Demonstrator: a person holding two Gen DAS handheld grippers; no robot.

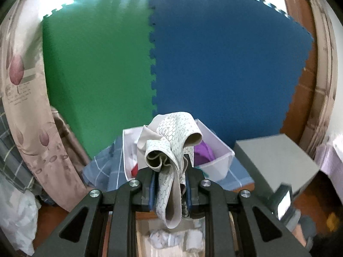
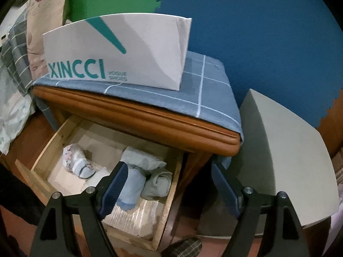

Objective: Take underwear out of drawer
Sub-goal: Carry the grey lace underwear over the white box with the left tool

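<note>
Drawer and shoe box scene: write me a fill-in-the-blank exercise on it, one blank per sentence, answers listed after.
1. The left gripper is shut on a piece of patterned ____.
2. The right gripper hangs ____ above the pulled-out drawer, holding nothing.
3. The white shoe box on the nightstand bears the teal word ____.
4. Under that box lies a checked ____ cloth.

Missing words: underwear; open; XINCCI; blue

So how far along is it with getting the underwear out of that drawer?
Partway. The drawer is already open, and colored items already lie in the white box on top. The left gripper is shut on a patterned pair of underwear, held up near the box. The right gripper is open above several folded pieces left inside the drawer.
</note>
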